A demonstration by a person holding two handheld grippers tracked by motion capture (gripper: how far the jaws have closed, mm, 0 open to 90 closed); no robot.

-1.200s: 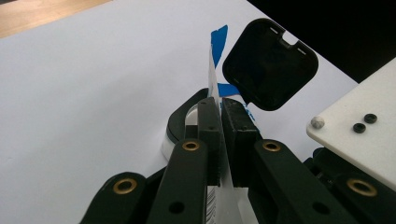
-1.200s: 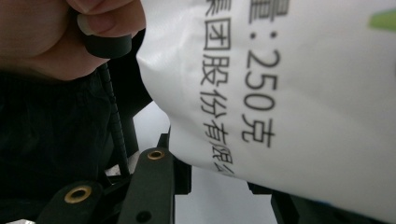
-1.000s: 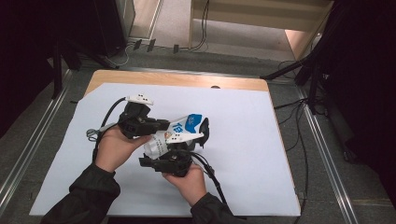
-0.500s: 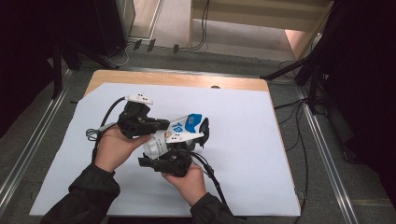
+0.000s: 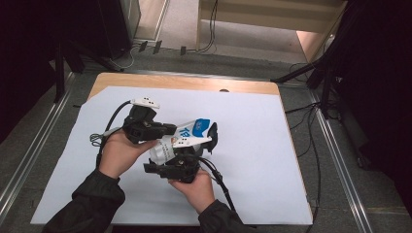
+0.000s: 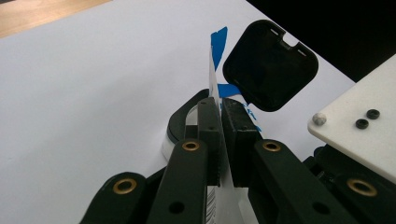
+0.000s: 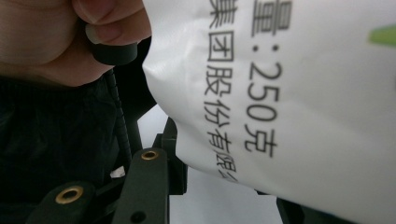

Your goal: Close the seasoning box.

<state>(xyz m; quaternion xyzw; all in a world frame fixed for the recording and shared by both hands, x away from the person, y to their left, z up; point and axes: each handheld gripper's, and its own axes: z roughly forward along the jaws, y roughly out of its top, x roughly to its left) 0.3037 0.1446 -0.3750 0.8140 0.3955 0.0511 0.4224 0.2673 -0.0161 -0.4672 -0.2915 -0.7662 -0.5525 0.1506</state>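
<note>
Over the middle of the white sheet (image 5: 272,160), your left gripper (image 6: 219,140) is pinching the flat sealed edge of the white-and-blue pouch (image 5: 182,138). To its right, your right gripper (image 5: 197,145) cradles the pouch's body, its jaws just easing apart. The pouch is lifted and held; setting it down looks left to do.

I've got open white sheet (image 5: 272,160) on the table all round the pouch (image 5: 182,138): wide room to its right and beyond it. Left tool (image 5: 163,130) and right tool (image 5: 187,158) crowd the pouch's near side, blocking any pass there.
</note>
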